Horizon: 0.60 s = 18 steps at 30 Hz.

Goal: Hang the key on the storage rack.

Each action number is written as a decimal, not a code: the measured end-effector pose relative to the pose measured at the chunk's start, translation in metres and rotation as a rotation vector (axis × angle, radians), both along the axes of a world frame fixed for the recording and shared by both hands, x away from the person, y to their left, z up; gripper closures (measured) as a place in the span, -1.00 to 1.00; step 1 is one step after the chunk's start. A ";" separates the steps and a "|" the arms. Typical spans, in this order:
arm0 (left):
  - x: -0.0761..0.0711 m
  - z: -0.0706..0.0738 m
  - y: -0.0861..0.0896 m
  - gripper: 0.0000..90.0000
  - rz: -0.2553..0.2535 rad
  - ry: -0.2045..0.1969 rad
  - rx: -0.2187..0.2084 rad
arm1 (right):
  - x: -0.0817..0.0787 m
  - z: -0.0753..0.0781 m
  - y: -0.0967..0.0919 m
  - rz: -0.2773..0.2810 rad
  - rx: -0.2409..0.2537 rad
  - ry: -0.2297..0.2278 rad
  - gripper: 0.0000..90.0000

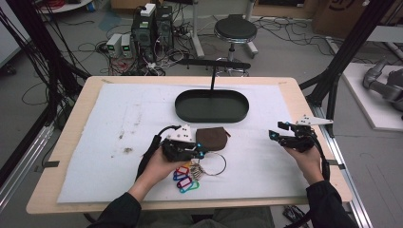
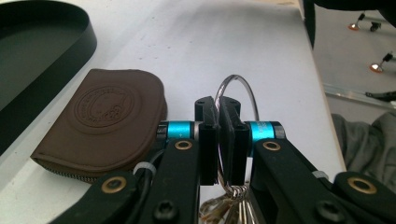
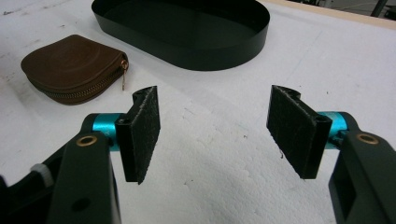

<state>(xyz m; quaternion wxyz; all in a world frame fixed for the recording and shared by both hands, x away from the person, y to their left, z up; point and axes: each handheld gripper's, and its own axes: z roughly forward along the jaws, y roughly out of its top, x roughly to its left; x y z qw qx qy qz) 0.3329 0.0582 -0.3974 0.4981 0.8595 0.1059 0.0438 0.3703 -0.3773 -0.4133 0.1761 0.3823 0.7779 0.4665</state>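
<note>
My left gripper (image 1: pixel 202 153) (image 2: pixel 223 122) is shut on a large wire key ring (image 2: pixel 243 86) (image 1: pixel 216 164), whose loop stands up between the pads. Keys and coloured plastic tags (image 1: pixel 185 178) hang from the ring near the table's front. A brown zip pouch (image 1: pixel 211 138) (image 2: pixel 105 123) (image 3: pixel 74 67) lies just beyond and beside the left gripper. At the right side of the white mat my right gripper (image 1: pixel 274 131) (image 3: pixel 215 126) stands open with nothing between its pads. A black oval tray (image 1: pixel 183 108) (image 2: pixel 81 42) (image 3: pixel 224 51) sits empty behind the pouch.
A white foam mat (image 1: pixel 119 123) covers the wooden tabletop (image 1: pixel 71 142). A thin black post (image 1: pixel 212 78) rises at the tray's far rim. Beyond the table are a stool (image 1: pixel 235 31), computer boxes (image 1: pixel 152 26) and cables on the floor.
</note>
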 end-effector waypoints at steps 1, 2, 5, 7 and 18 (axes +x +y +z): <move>-0.002 0.001 0.000 0.91 -0.005 -0.008 0.002 | 0.000 0.000 0.000 -0.001 0.000 0.000 -0.21; -0.003 0.001 0.001 0.91 -0.014 -0.013 0.001 | 0.000 0.000 0.000 -0.002 0.000 0.001 -0.21; -0.005 0.002 0.002 0.91 -0.032 -0.010 0.001 | 0.000 0.000 0.001 -0.002 -0.001 0.004 -0.21; -0.005 0.001 0.004 0.91 -0.048 0.003 -0.002 | 0.000 0.000 0.000 0.002 -0.001 0.000 -0.21; -0.004 -0.006 0.002 0.83 -0.086 0.057 0.041 | 0.000 0.000 0.000 0.000 0.000 0.003 -0.21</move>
